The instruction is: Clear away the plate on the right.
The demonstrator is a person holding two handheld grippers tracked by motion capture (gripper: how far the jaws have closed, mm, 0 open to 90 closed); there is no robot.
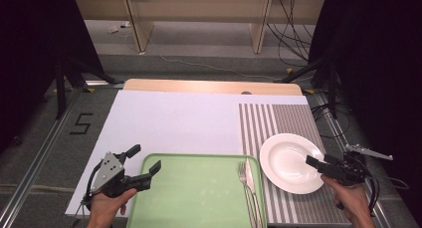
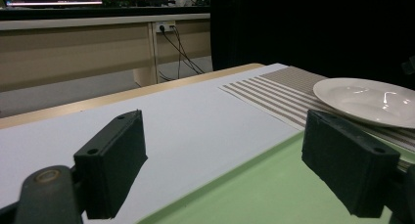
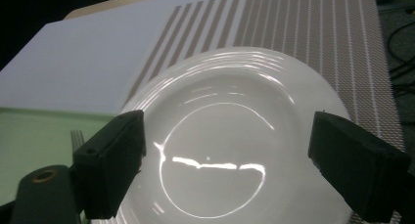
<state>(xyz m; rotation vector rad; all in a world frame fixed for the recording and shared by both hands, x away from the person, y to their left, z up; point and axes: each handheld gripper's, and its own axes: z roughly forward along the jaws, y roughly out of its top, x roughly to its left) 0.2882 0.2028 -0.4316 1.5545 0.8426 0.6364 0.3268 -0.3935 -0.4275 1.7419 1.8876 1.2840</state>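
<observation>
Right gripper (image 3: 225, 160) jaws spread wide, white plate (image 3: 235, 136) between, below.

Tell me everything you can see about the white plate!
The plate is round, white and shiny, like glazed china, with a broad rim and a shallow dip in the middle. It is empty and looks clean. It lies flat on the striped mat, just right of the green tray. The right tongs hover open over its near right edge; whether they touch it is unclear.

fork (image 1: 242, 174) | knife (image 1: 250, 177) | striped mat (image 1: 288, 119) | white sheet (image 1: 174, 121)
</observation>
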